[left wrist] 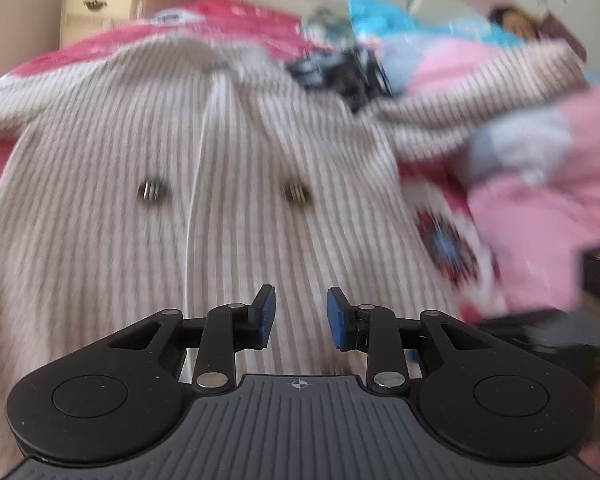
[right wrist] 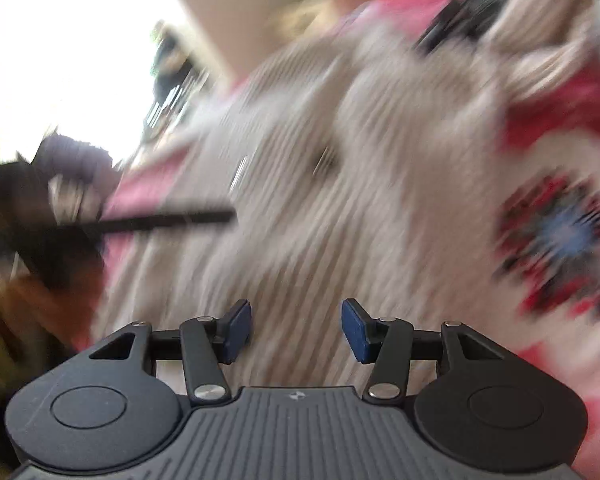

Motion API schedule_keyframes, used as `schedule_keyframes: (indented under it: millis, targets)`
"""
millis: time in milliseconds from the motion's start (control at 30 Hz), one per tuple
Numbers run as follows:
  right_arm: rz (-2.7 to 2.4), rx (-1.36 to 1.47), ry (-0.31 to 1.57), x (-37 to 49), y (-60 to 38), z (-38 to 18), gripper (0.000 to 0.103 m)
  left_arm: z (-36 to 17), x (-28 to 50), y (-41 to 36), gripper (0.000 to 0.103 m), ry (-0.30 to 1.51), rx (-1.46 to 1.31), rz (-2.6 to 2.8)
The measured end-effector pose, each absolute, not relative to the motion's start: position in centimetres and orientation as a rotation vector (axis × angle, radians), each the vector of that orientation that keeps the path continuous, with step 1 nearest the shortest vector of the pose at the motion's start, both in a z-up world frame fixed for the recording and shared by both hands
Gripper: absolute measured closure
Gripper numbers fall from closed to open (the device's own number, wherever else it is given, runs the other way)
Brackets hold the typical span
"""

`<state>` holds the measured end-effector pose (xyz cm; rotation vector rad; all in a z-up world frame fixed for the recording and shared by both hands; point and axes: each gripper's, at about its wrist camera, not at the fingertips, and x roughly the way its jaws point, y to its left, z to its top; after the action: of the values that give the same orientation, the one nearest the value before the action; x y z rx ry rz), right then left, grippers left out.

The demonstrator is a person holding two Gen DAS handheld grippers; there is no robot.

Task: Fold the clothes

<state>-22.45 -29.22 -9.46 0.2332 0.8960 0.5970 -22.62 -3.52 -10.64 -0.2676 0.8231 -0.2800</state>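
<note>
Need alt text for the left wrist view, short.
A beige ribbed cardigan lies spread on a red patterned bedspread, one sleeve stretched right over pink bedding. The left tool hangs above it, open and empty.

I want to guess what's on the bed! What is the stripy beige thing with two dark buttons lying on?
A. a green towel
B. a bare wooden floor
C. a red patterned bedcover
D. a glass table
C: the stripy beige garment is spread over a red patterned bedcover, which shows around its edges.
</note>
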Motion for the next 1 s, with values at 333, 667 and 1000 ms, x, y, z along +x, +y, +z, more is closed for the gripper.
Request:
schedule_keyframes:
  millis: [333, 667, 1000]
  targets:
    - [0.343, -0.024, 0.689, -6.2, -20.4, -2.7, 0.047, -17.7, -17.4, -0.6, 0.071, 0.668, -0.516, -0.35]
    - [0.201, -0.645, 0.793, 12.1, -4.9, -13.0, 0.048, -19.0, -16.2, 0.8, 0.061, 0.648, -0.588, -0.489]
    - [0.223, -0.292, 0.794, 12.4, -7.9, -11.6, 0.083, -19.7, -15.3, 1.3, 0.061, 0.655, -0.68, -0.526]
